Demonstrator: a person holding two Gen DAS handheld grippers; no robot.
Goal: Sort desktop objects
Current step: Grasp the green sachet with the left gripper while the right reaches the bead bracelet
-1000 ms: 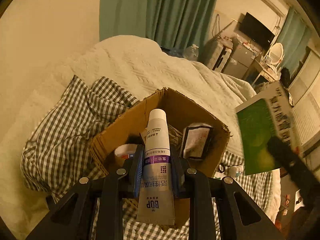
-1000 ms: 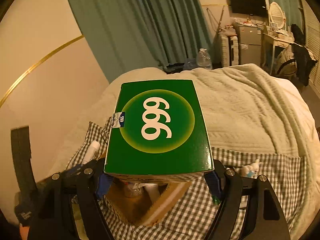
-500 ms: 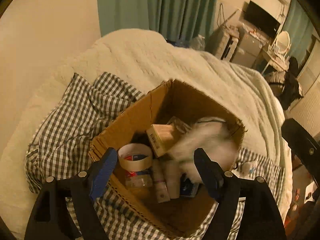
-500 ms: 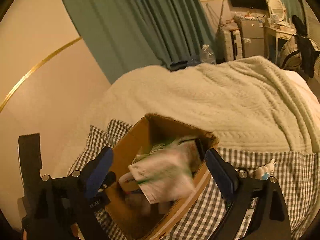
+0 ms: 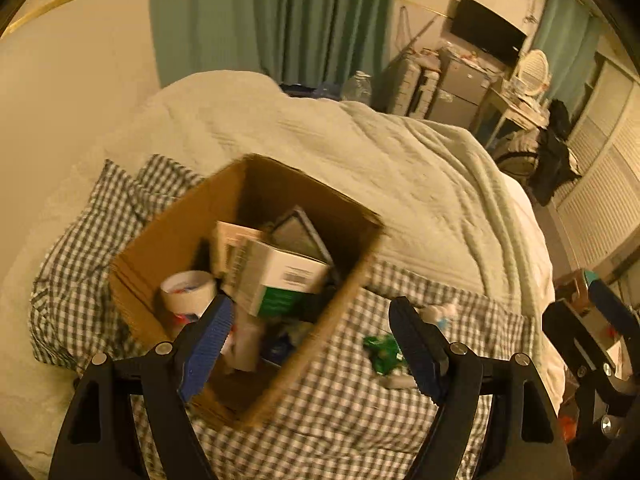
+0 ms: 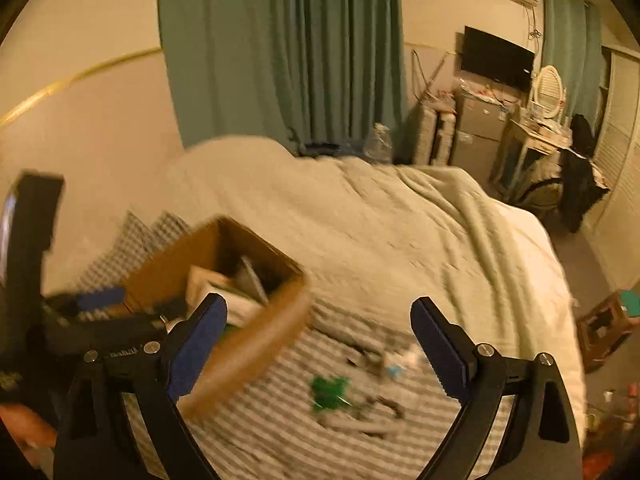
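Observation:
An open cardboard box (image 5: 168,236) stands on a checked cloth (image 5: 352,412) on the bed. In it lie the green and white carton (image 5: 280,280), a roll of tape (image 5: 188,292), a tube and other items. My left gripper (image 5: 316,344) is open and empty above the box's near right side. My right gripper (image 6: 324,348) is open and empty, to the right of the box (image 6: 244,344). A green packet (image 5: 382,354) and small white items lie on the cloth right of the box; the packet also shows in the right wrist view (image 6: 330,392), blurred.
A pale knitted blanket (image 5: 360,168) covers the bed beyond the cloth. Green curtains (image 5: 272,20), a TV, a cabinet and a dressing table stand at the far wall. The floor drops off to the right of the bed.
My left gripper let go of the tube and my right gripper let go of the green carton; both fell into the box. Both grippers opened and swung to the right.

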